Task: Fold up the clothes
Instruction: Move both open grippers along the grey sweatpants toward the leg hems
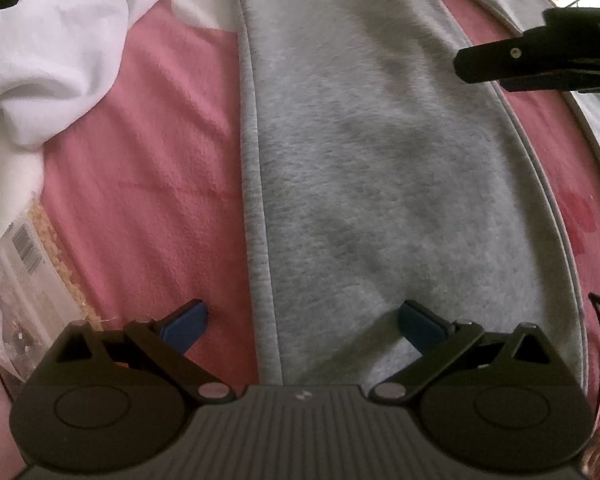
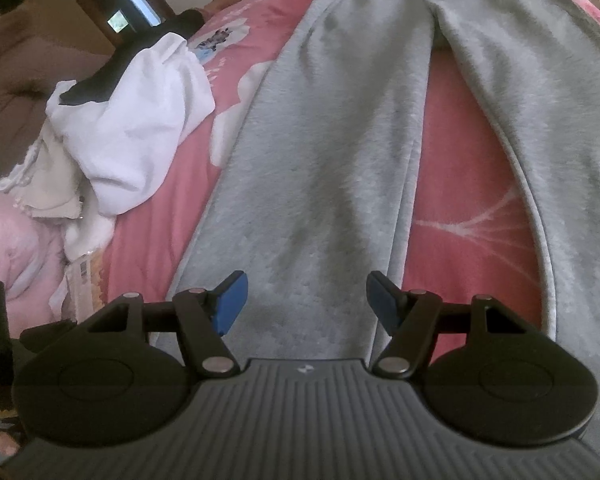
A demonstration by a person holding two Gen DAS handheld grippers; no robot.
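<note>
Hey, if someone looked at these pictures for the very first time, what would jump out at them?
The grey sweatpants spread flat down the middle of the pink bedcover, legs apart, drawstring at the far end. Next, the crumpled white garment heaped to their left. Both grippers, left gripper and right gripper, hang open over one trouser leg, holding nothing.
</note>
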